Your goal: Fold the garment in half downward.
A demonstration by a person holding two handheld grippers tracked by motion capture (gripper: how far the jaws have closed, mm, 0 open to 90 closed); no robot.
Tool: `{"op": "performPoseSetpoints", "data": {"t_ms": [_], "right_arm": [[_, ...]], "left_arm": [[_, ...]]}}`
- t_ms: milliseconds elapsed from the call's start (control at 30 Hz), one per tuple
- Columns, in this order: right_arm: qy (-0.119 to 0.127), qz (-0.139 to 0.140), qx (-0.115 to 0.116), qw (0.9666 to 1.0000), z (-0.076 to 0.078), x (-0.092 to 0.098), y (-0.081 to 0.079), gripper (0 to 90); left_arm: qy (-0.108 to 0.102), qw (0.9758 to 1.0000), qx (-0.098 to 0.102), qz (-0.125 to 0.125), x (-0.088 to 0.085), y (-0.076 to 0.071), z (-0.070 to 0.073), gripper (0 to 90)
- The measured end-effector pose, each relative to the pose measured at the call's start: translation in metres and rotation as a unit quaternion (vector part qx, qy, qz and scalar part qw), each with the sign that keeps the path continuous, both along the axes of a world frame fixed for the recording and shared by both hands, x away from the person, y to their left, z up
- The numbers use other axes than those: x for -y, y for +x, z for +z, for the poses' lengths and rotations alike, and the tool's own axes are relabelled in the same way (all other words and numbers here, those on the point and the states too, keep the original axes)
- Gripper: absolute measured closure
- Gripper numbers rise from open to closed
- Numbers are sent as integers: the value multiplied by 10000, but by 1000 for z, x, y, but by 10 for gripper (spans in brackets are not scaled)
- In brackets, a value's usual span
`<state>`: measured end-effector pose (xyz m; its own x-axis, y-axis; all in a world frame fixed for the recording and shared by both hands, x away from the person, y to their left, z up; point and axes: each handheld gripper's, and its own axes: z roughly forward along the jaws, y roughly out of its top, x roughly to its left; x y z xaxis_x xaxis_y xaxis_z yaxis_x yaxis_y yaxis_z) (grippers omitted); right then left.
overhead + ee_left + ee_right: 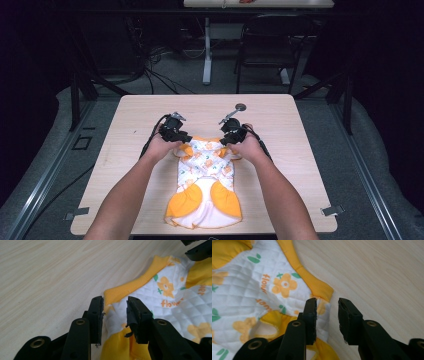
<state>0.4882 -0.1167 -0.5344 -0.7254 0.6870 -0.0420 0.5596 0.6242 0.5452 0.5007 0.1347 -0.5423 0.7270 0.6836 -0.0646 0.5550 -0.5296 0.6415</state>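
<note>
Small quilted garment [205, 185], white w/ orange flowers and orange trim, lying flat on the surface [280, 125], collar end toward the far side and right at both sets of tongs, hem end back toward the person. Left tongs [115, 315] spread, jaws standing apart w/ the shoulder corner of the fabric between them, ribbed orange collar band [130, 287] just ahead of the tips; pads not pressing the cloth, so nothing pinched. Right tongs [327, 315] also spread; one jaw over the garment's edge, the other over bare wood, orange band corner [319, 288] just beyond the tips, no grip either. In the high view, left tongs [181, 136] and right tongs [233, 134] sit at opposite shoulders of the garment, hands [159, 149] low to the surface. Small round metal bit [240, 107] lies beyond the right tongs, well apart from the cloth. Step in hand, by the look of it: at the collar end after laying it flat, or lining up for a fresh grab at both shoulders, prob. ahead of a fold; can't tell which. Next move, if a fold: close both on the shoulder corners together, get both layers between the pads, lift evenly, carry toward the hem w/o dragging or skewing the body.
</note>
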Motion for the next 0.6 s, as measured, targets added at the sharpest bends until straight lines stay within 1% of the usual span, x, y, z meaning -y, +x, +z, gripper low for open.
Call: {"op": "performPoseSetpoints", "data": {"t_ms": [33, 67, 167, 200, 233, 267, 300, 333, 367, 400, 433, 467, 500, 567, 600], "right_arm": [[0, 0, 0, 10000, 0, 0, 0, 671], [36, -33, -8, 10000, -4, 1, 2, 666], [-18, -90, -61, 9999, -6, 2, 4, 663], [-28, -95, -139, 9999, -9, 2, 5, 654], [15, -83, -136, 9999, -11, 1, 5, 647], [-16, -66, -182, 9998, -12, 0, 5, 646], [-16, -66, -182, 9998, -12, 0, 5, 646], [-94, -57, -194, 9998, -14, -1, 6, 642], [-93, -61, -216, 9997, -15, -2, 6, 642], [-114, -61, -214, 9997, -16, -2, 6, 638], [-76, -78, -233, 9997, -18, -3, 6, 634], [-103, -88, -235, 9996, -19, -2, 6, 630], [-103, -88, -235, 9996, -19, -2, 6, 630], [-70, -152, -327, 9993, -21, 0, 7, 616], [-70, -152, -327, 9993, -21, 0, 7, 616]], "left_arm": [[0, 10000, 0, 0, 0, 0, 0, 649], [14, 10000, -3, -5, 2, 1, -2, 646], [62, 10000, 30, -20, 4, 1, -5, 633], [99, 9999, 48, -25, 5, 1, -7, 617], [102, 9999, 64, -27, 5, 1, -8, 612], [132, 9999, 56, -29, 5, 2, -9, 609], [132, 9999, 56, -29, 5, 2, -9, 607], [134, 9999, 58, 5, 5, 1, -12, 605], [135, 9999, 56, 23, 4, 1, -13, 602], [101, 9999, 42, 24, 3, 1, -15, 600], [101, 9999, 42, 24, 3, 1, -15, 596], [95, 9999, 23, 41, 2, 0, -19, 591], [95, 9999, 23, 41, 2, 0, -19, 589], [99, 9999, -61, 43, 0, 0, -23, 589], [99, 9999, -61, 43, 0, 0, -23, 589]]}}
